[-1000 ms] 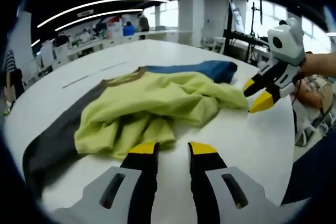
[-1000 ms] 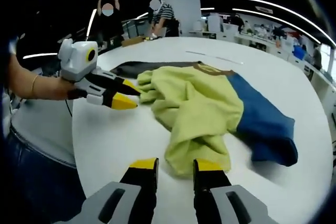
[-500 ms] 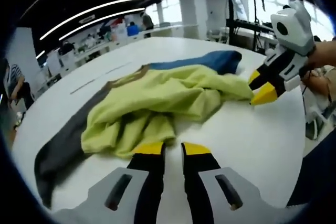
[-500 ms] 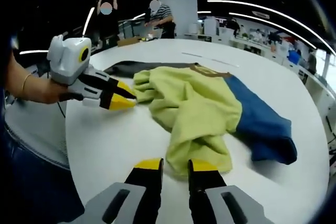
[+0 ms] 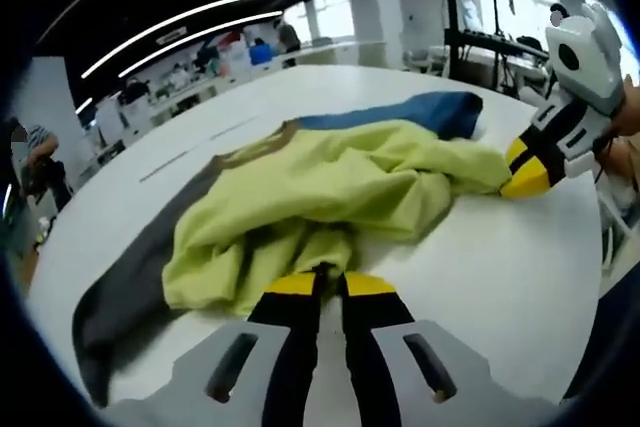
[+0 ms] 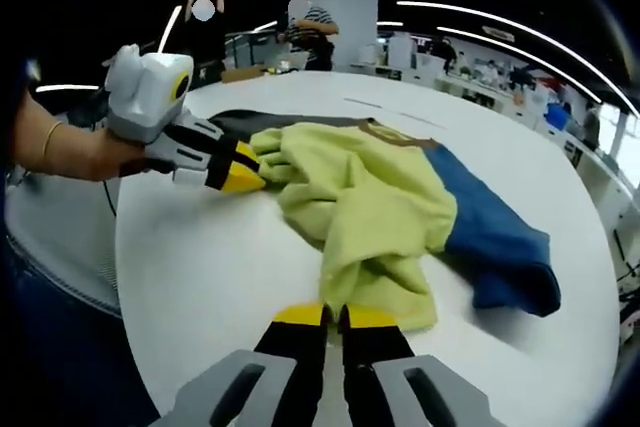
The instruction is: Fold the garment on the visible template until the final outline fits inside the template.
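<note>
A crumpled garment [image 5: 320,182] lies on the white round table [image 5: 480,277]: yellow-green body, brown collar, blue sleeve [image 5: 430,112] and dark grey sleeve [image 5: 130,267]. My left gripper [image 5: 320,282] is shut on the yellow-green hem at the near edge. In the left gripper view, the right gripper [image 5: 525,177] pinches the cloth's right corner. In the right gripper view, the right gripper [image 6: 335,315] is shut on the near end of the garment [image 6: 370,197], and the left gripper [image 6: 245,175] grips its left corner. The blue sleeve [image 6: 490,237] lies to the right.
A thin line [image 5: 190,147] is marked on the table beyond the collar. A person's arm [image 6: 60,157] holds the left gripper beside the table's rim [image 6: 125,287]. Two people [image 6: 205,37] stand at desks beyond the table. Bare tabletop surrounds the garment.
Both grippers have closed their jaws onto the yellow-green cloth; a second ago they stood open just short of it. The garment's corners have lifted slightly.
</note>
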Motion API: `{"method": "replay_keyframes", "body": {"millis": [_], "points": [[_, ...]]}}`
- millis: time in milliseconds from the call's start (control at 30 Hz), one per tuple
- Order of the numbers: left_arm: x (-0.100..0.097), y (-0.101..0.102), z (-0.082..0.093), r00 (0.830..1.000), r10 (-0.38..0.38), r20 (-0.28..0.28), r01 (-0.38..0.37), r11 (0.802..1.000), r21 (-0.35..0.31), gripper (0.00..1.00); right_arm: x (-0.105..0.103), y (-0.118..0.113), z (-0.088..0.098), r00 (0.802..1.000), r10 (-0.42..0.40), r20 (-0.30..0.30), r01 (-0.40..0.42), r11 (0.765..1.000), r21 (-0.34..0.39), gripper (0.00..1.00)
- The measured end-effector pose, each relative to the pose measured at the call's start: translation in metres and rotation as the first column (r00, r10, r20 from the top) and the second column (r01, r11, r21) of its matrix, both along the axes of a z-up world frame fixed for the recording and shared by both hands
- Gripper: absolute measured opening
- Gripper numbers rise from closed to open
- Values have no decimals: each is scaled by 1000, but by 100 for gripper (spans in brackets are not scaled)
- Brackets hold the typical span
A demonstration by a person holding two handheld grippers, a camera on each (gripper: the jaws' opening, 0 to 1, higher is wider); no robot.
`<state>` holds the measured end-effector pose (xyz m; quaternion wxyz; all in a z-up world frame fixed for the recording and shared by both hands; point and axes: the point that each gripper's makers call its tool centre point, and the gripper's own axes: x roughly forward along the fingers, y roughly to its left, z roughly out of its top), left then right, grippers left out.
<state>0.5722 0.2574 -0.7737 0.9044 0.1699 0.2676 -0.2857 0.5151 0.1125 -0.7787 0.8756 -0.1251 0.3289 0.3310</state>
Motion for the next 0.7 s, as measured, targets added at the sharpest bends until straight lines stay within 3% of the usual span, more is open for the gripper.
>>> {"method": "replay_keyframes", "body": {"millis": [267, 533, 700], "points": [[-4, 6, 16, 1000, -2, -11, 1, 998, -67, 1, 2, -1, 15, 1000, -5, 15, 4, 1000, 29, 0], [-13, 20, 35, 999, -18, -36, 14, 994, -109, 1, 23, 0, 65, 996, -23, 86, 12, 993, 117, 0], [-19, 32, 41, 998, 2, -66, -10, 992, -127, 1, 43, -2, 84, 994, -73, 77, 57, 980, 193, 0]]}}
